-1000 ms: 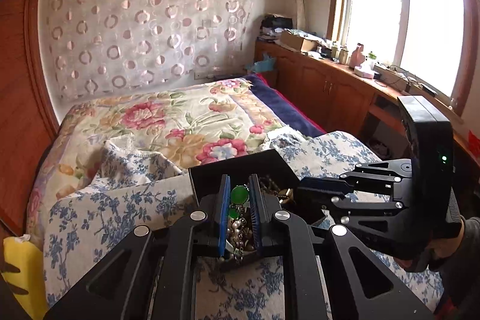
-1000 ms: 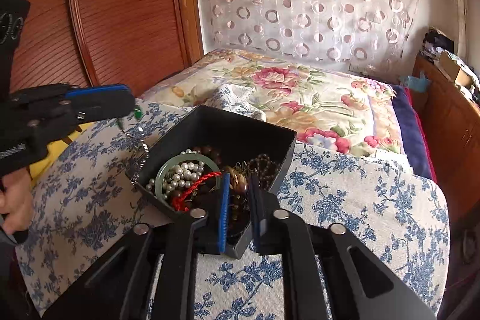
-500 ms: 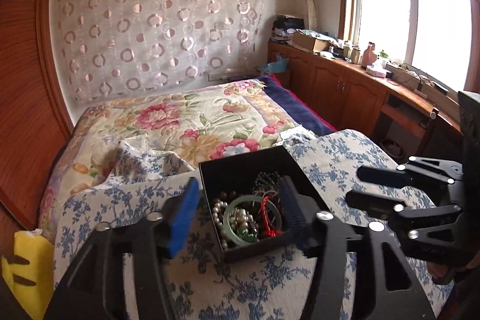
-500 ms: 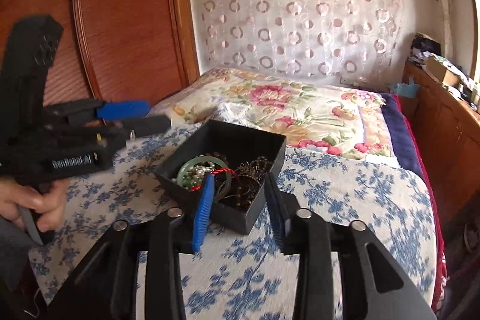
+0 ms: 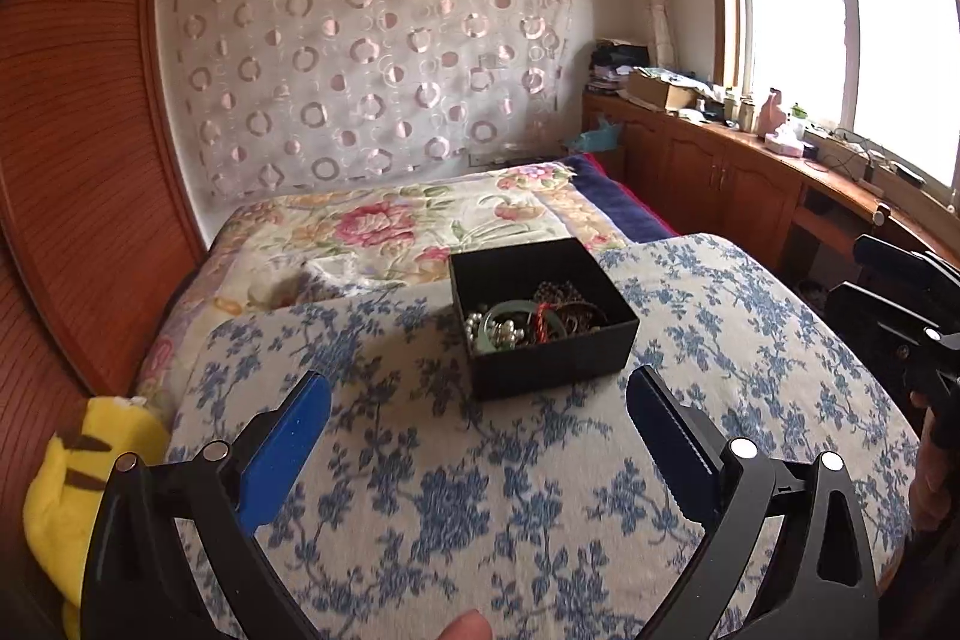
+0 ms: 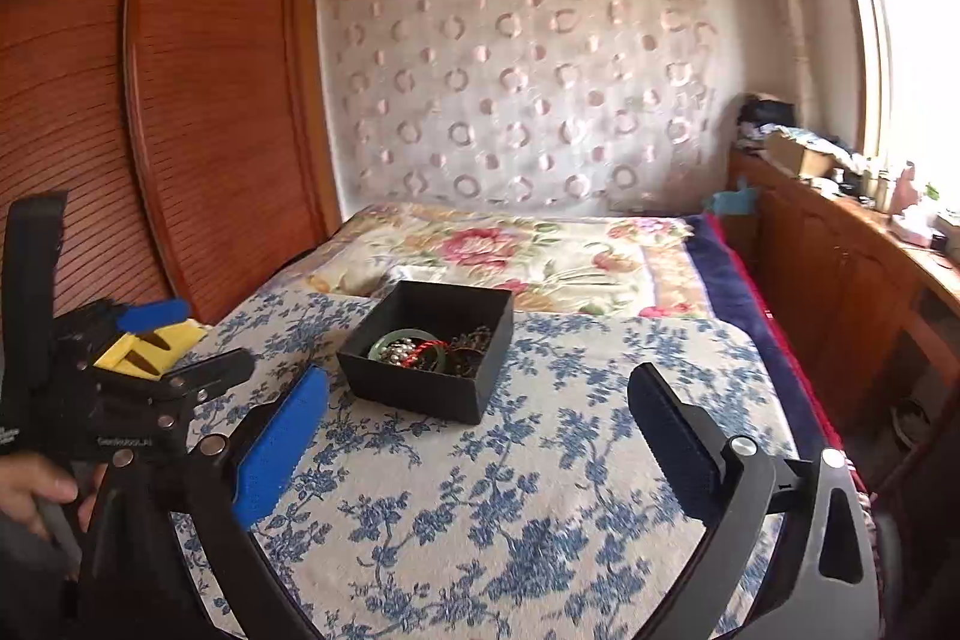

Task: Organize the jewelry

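A black open box (image 5: pixel 555 364) sits on a blue-flowered white cloth (image 5: pixel 480 490) on the bed. It holds a heap of jewelry (image 5: pixel 528 322): pearls, a green bangle, a red cord, dark beads. The box also shows in the right wrist view (image 6: pixel 414 388). My left gripper (image 5: pixel 477 436) is open and empty, back from the box's near side. My right gripper (image 6: pixel 477 436) is open and empty, also back from the box. The left gripper shows at the left of the right wrist view (image 6: pixel 180 346); the right gripper shows at the right edge of the left wrist view (image 5: pixel 900 304).
A yellow plush toy (image 5: pixel 78 478) lies at the cloth's left edge. A floral quilt (image 5: pixel 420 220) covers the bed behind the box. A wooden wardrobe (image 6: pixel 150 112) stands to the left, wooden cabinets (image 5: pixel 720 172) under the window to the right.
My left gripper let go of the green-bead jewelry, which is now out of its jaws. Both grippers opened wide and pulled back and up from the box.
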A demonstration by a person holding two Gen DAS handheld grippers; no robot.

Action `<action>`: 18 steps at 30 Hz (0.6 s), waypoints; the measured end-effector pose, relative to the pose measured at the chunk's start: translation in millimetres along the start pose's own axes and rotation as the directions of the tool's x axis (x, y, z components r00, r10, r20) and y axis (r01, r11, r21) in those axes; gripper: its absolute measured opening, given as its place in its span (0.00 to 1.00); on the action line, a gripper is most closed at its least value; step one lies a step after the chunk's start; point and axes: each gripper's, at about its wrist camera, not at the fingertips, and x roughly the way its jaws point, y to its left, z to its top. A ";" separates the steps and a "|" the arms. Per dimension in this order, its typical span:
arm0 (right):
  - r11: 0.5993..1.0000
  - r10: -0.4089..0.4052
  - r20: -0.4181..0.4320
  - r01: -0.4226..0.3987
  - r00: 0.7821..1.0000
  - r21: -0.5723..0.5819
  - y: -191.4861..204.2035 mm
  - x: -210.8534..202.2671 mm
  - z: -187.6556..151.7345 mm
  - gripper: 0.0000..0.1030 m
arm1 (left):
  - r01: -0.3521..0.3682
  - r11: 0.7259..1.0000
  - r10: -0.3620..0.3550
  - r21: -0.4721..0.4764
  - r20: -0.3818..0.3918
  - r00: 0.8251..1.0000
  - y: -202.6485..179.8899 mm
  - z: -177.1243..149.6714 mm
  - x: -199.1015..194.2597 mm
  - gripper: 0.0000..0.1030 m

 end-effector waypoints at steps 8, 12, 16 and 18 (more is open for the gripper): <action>0.998 -0.067 0.004 0.067 0.998 0.018 1.3 -11.4 -8.2 0.98 | 0.000 0.999 0.000 -0.050 0.006 1.000 5.7 -14.8 -19.3 0.93; 0.997 -0.078 0.003 0.078 0.997 0.023 0.1 -11.6 -11.9 0.98 | -0.004 0.999 0.005 -0.052 0.019 1.000 8.0 -17.5 -25.1 0.93; 0.997 -0.073 0.004 0.073 0.997 0.035 -1.9 -11.1 -14.7 0.98 | -0.004 0.999 0.005 -0.052 0.029 1.000 7.0 -17.7 -27.7 0.93; 0.997 -0.073 0.002 0.073 0.997 0.032 -1.1 -10.0 -16.2 0.98 | -0.007 0.999 0.009 -0.051 0.030 1.000 5.6 -17.9 -27.9 0.93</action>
